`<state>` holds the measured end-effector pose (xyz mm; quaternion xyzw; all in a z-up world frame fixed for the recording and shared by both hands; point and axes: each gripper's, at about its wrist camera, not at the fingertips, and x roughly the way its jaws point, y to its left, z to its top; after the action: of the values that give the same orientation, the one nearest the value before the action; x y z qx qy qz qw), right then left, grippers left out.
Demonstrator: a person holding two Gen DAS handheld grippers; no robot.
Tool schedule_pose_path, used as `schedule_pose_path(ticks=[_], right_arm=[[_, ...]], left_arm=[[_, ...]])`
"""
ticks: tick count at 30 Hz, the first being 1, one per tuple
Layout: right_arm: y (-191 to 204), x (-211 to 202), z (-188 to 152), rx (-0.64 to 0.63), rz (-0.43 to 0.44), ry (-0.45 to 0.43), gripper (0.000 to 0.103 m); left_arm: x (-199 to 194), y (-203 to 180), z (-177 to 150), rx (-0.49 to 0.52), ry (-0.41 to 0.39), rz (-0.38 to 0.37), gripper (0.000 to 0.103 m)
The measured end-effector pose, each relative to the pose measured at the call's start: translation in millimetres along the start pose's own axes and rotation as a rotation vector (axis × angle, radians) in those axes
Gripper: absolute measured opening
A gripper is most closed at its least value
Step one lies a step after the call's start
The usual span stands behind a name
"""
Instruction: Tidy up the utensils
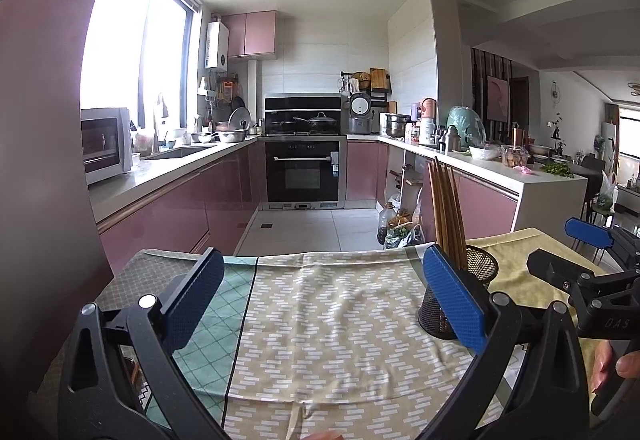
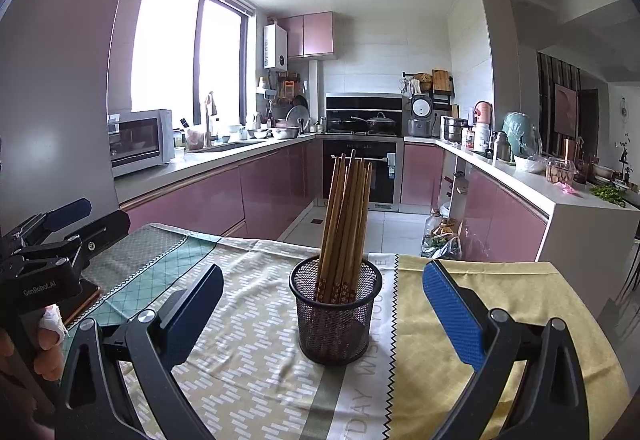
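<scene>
A black mesh holder [image 2: 335, 314] stands upright on the patterned tablecloth [image 2: 248, 360], with several wooden chopsticks [image 2: 346, 216] bunched in it. My right gripper [image 2: 322, 304] is open, its blue fingers apart on either side of the holder and a little nearer than it. In the left wrist view the same holder [image 1: 480, 268] with chopsticks [image 1: 446, 212] sits partly hidden behind the right finger. My left gripper [image 1: 320, 292] is open over bare cloth with nothing between its fingers. The right gripper [image 1: 576, 252] shows at the right edge, and the left gripper [image 2: 60, 228] at the left edge.
The table's far edge [image 1: 320, 254] drops to the kitchen floor. Pink cabinets [image 2: 192, 200] and counters line both sides, with an oven [image 2: 360, 176] at the back. A person's fingers [image 2: 48, 340] hold the left gripper's handle. A wooden board [image 2: 86, 298] lies at the table's left.
</scene>
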<state>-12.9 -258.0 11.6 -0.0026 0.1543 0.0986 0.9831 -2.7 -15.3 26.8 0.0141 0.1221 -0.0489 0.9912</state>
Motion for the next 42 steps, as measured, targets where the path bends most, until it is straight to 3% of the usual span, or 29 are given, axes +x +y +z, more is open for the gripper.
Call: schedule_pose_path(ticks=[42], right_arm=[[3.3,-1.8,0.1,0.006,0.005,0.0,0.097]], left_arm=[[-4.7,-1.2,0.4,-0.009,-0.006,0.023,0.098]])
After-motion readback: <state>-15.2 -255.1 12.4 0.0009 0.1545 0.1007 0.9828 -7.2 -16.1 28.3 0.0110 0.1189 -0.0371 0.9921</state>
